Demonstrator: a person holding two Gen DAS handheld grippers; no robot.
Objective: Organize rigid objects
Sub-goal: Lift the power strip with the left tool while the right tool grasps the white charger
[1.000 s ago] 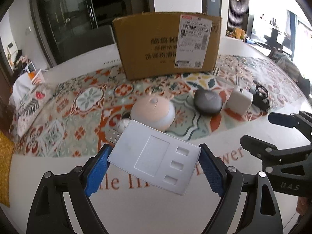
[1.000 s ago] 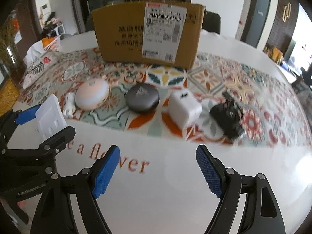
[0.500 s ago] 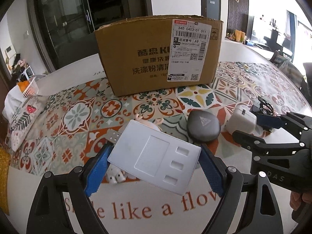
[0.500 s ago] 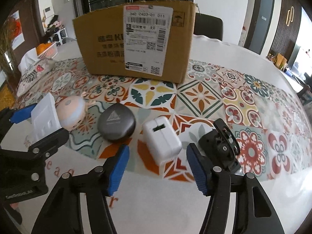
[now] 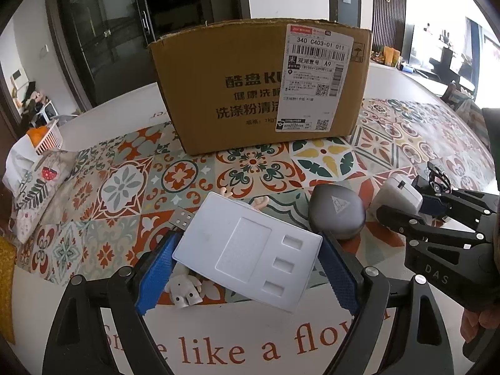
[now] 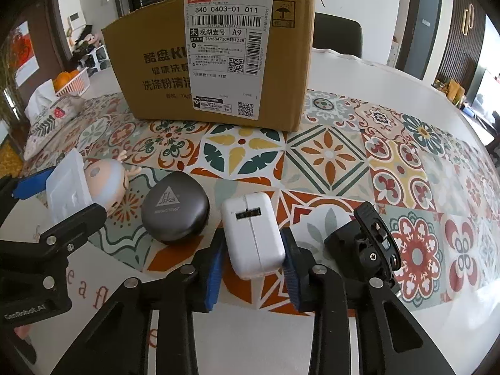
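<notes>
My left gripper (image 5: 247, 268) is shut on a flat white USB hub (image 5: 247, 251) and holds it above the patterned mat; it also shows in the right wrist view (image 6: 67, 187). My right gripper (image 6: 253, 264) is closed around a white charger block (image 6: 253, 234) that rests on the mat; its blue pads touch both sides. The charger also shows in the left wrist view (image 5: 397, 193). A dark round case (image 6: 175, 207) lies left of the charger. A pink round deer toy (image 6: 107, 184) sits behind the hub. A black clip mount (image 6: 368, 240) lies right of the charger.
A cardboard box (image 6: 215, 59) stands at the back of the mat (image 6: 328, 156). A small white figurine (image 5: 184, 289) lies under the hub. A folded patterned cloth (image 5: 34, 193) and a basket of oranges (image 6: 70, 82) are at the far left. The white table (image 6: 250, 343) carries orange lettering.
Both grippers moved forward toward the box. My right gripper's jaws narrowed and closed onto the white charger. The left gripper kept its hold on the hub.
</notes>
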